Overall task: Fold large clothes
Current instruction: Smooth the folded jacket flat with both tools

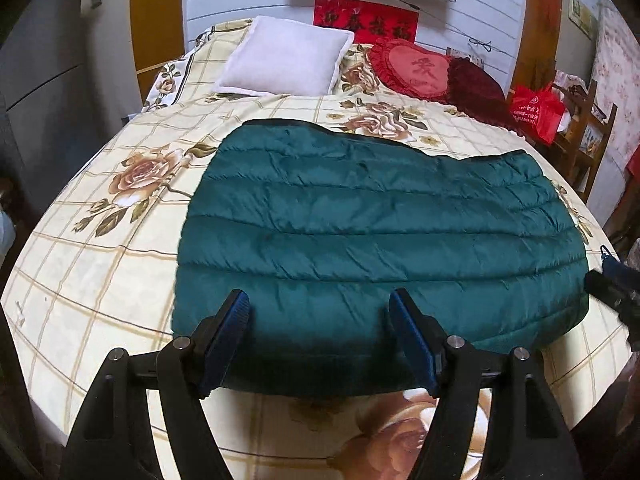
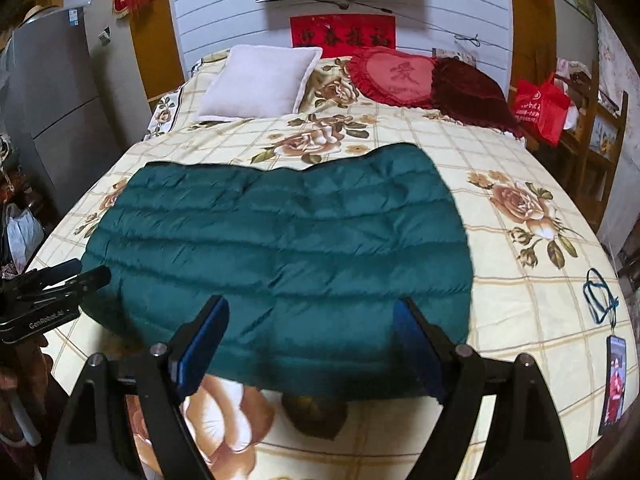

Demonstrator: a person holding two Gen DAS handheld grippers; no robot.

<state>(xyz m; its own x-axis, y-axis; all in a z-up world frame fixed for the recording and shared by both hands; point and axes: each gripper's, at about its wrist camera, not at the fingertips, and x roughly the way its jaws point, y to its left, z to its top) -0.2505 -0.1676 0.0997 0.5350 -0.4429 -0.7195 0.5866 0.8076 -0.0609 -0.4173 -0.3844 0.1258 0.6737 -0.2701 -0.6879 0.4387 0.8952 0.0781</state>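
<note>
Left gripper (image 1: 320, 308) released, nothing between jaws; right gripper (image 2: 312, 316) same. We see green jacket (image 1: 380, 232) folded flat mid-bed, near edge just past fingertips. We judge 1 fold done; next needs fresh grab at side edges. Bedspread (image 1: 100, 260) bare either side, pillows (image 1: 286, 62) well apart.

The folded green jacket (image 2: 276, 256) lies flat on the bed (image 2: 500, 300), right gripper (image 2: 310, 344) jaws spread, empty.
</note>
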